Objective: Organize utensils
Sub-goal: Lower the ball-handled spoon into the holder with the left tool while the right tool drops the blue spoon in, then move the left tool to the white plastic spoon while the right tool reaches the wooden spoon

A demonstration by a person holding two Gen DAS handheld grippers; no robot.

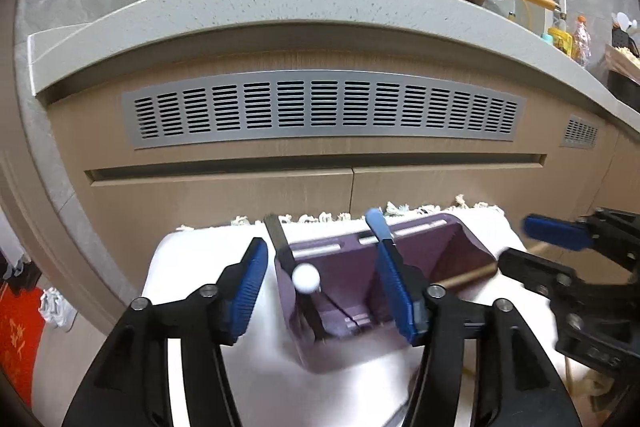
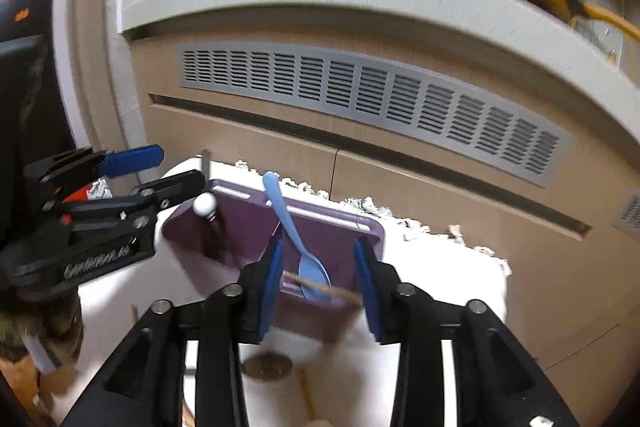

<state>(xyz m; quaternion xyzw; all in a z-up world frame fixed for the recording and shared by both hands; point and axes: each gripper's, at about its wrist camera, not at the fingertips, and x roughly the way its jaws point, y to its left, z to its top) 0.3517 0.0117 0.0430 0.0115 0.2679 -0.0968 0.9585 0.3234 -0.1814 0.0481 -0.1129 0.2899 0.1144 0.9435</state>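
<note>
Kitchen cabinets back a white cloth (image 2: 440, 267) where the purple caddy (image 1: 460, 247) holds a blue spoon (image 2: 310, 267) and a ball-topped tool (image 1: 306, 279); both the left gripper (image 1: 328, 291) and right gripper (image 2: 318, 275) gape empty, and a chopstick (image 2: 324, 289) lying across the rim could roll off.

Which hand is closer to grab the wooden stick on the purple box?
Right. The wooden stick lies between the right gripper's open pads, above the blue spoon. The left gripper is at the purple box's other end.
</note>
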